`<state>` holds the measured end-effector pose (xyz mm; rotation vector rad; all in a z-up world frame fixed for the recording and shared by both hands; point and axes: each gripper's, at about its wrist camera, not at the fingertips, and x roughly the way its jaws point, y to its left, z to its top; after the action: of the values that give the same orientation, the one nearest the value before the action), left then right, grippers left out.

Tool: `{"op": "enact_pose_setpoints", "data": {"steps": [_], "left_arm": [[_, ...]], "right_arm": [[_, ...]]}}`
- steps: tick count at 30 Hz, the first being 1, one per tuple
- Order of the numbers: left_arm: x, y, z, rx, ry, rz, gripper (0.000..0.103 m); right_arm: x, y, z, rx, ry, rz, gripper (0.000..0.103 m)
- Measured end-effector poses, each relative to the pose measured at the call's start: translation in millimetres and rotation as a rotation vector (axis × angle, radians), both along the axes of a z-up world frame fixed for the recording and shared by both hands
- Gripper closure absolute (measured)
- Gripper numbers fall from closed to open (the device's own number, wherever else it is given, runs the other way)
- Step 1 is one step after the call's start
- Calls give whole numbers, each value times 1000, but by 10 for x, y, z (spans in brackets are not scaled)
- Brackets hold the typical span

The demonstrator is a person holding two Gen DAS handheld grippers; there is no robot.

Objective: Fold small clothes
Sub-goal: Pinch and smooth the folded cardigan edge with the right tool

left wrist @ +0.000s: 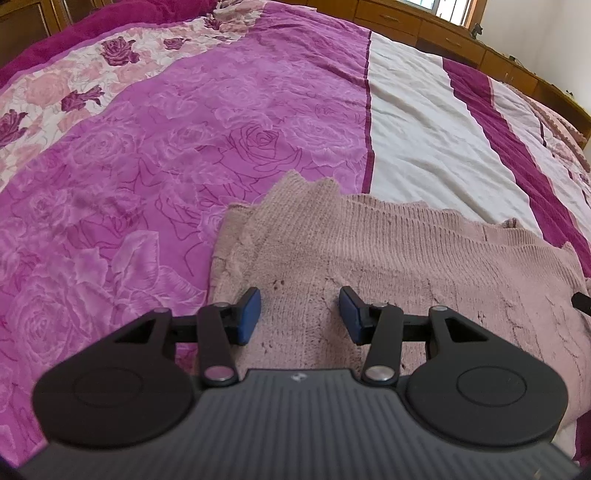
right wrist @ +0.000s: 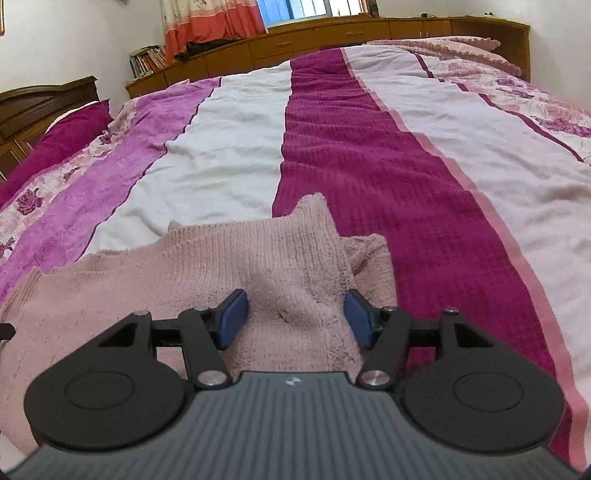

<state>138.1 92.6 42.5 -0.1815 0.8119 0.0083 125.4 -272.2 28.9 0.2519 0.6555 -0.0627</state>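
Nearest both cameras lies the dusty-pink ribbed knit garment, spread on the bed with its far edge bunched into peaks. Beneath it stretches the bedspread of magenta rose print, white and dark crimson stripes, filling most of each view. At the far side runs a long wooden cabinet with drawers, with an orange and cream curtain hanging above its left end and a dark crimson pillow at far left.

In the left wrist view, the left claw hovers over the knit near its left edge, blue pads partly apart with only flat fabric between them, gripping nothing. In the right wrist view, the right claw stands wider apart; a raised fold of the garment sits between its blue pads, which do not press on it.
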Motion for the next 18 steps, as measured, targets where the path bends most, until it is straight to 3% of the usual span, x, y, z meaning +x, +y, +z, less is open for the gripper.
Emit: {"op": "enact_pose_setpoints", "data": {"steps": [9, 18], "left_arm": [[-108, -26, 101, 18, 30, 3, 54], [-313, -158, 217, 2, 76, -13, 54]], "right_arm": [[-311, -169, 186, 68, -31, -45, 31], [-747, -370, 207, 120, 3, -46, 30]]}}
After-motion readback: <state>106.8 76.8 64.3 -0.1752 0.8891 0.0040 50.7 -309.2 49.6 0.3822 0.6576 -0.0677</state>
